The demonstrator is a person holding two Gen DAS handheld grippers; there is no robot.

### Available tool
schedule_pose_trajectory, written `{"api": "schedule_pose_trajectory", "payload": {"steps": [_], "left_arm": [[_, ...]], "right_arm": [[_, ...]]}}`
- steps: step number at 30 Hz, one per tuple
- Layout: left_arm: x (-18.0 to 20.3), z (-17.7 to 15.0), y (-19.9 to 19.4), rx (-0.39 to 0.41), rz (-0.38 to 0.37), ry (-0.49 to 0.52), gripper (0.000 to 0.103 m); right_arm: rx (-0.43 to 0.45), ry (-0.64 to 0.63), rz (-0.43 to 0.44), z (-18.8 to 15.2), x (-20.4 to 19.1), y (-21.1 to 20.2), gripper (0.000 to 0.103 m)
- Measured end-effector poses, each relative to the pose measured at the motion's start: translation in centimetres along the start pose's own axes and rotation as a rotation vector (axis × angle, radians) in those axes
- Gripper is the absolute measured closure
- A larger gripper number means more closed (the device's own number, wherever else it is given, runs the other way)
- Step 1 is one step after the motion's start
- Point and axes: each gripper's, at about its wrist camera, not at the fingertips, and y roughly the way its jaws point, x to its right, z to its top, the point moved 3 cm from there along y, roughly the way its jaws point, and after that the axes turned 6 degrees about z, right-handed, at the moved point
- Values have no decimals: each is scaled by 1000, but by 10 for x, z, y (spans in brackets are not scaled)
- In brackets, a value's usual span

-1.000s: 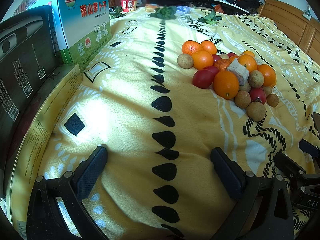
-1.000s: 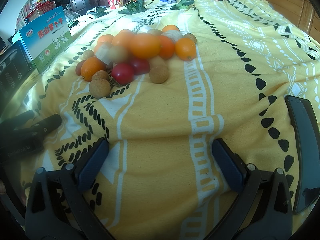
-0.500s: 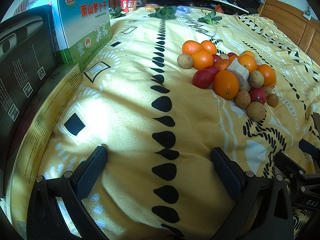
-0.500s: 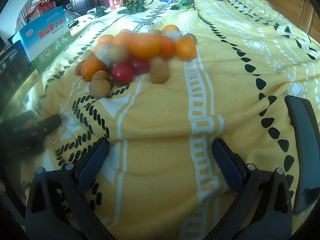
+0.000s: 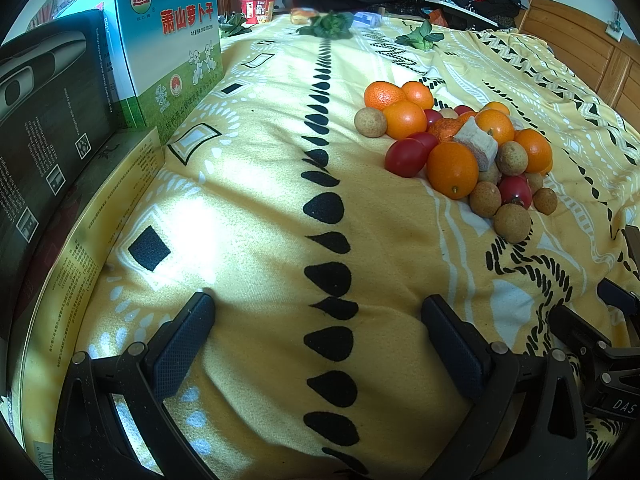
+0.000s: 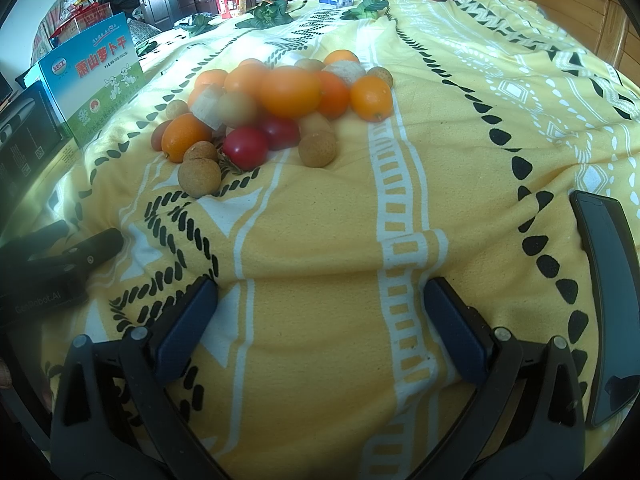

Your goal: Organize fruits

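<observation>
Left wrist view: the left gripper (image 5: 318,334) rests low over a yellow blanket (image 5: 248,208) with black teardrop marks, its two dark fingers (image 5: 182,342) spread wide with nothing between them. The fruit pile (image 5: 460,148) lies ahead and to the right, well apart from the fingers: oranges (image 5: 452,168), red tomatoes (image 5: 405,157), brown longans (image 5: 512,223) and one pale cut chunk (image 5: 478,148), all touching in one heap. Along the left edge stand a black box (image 5: 48,128), a blue-and-green carton (image 5: 172,40) with red Chinese lettering, and a flat yellow box (image 5: 80,248) beneath them. Part of the other gripper shows at the lower right corner. Leafy greens (image 5: 330,24) lie at the far end of the blanket. Right wrist view: the right gripper (image 6: 320,320) also sits low over the blanket (image 6: 460,160), its fingers (image 6: 452,328) apart and holding nothing. The pile (image 6: 276,108) lies ahead and slightly left, not touching the gripper, with a longan (image 6: 199,178) nearest. A dark phone (image 6: 608,292) lies on the blanket just right of the fingers. The left gripper's black body appears at the left edge, and the carton (image 6: 92,88) stands beyond it.
</observation>
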Motion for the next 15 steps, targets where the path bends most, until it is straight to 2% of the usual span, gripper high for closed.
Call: {"api": "schedule_pose_trajectory", "payload": {"steps": [7, 10, 12, 15], "left_arm": [[1, 0, -1, -5, 5, 3, 0], [0, 3, -4, -35, -5, 0, 1], [3, 5, -13, -43, -42, 1, 1], [17, 17, -25, 9, -150, 39, 6]], "right_arm": [[0, 0, 0, 0, 0, 0, 0], [0, 1, 2, 0, 0, 0, 0], [3, 3, 6, 0, 0, 0, 0], [7, 8, 15, -1, 0, -2, 0]]}}
